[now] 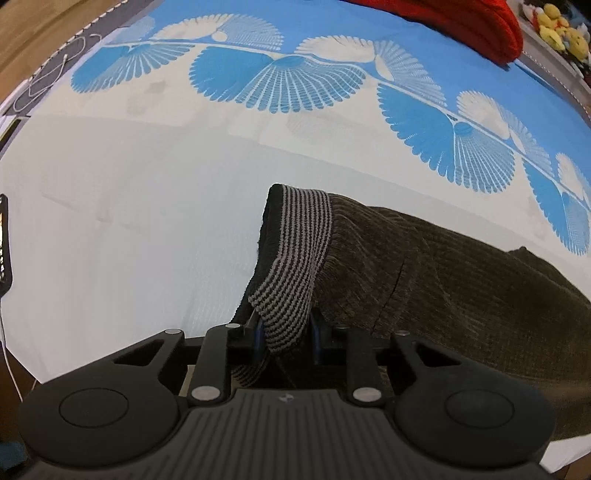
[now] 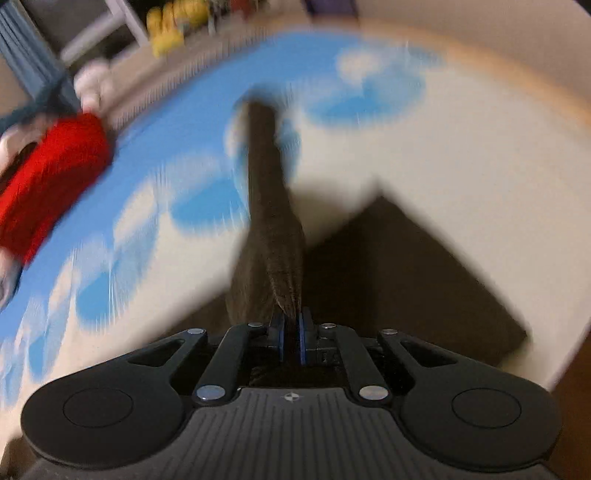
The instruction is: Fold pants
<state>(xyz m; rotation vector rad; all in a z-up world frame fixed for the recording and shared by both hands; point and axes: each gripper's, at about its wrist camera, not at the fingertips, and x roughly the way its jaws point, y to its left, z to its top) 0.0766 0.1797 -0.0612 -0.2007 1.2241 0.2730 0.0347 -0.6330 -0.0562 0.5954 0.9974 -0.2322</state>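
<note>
Dark brown ribbed pants (image 1: 443, 266) with a black-and-grey striped waistband (image 1: 295, 258) lie on a white and blue patterned sheet (image 1: 129, 203). My left gripper (image 1: 286, 332) is shut on the striped waistband at its near end. In the right wrist view, which is motion-blurred, my right gripper (image 2: 291, 332) is shut on a bunched part of the brown pants (image 2: 269, 221), and the cloth stretches away from the jaws, lifted above the sheet (image 2: 461, 166). A dark folded part of the pants (image 2: 406, 277) lies below to the right.
A red garment (image 1: 461, 22) lies at the far right of the bed; it also shows in the right wrist view (image 2: 48, 177). Yellow plush toys (image 1: 557, 26) sit beyond the bed. A white cable (image 1: 48, 77) lies at the far left edge.
</note>
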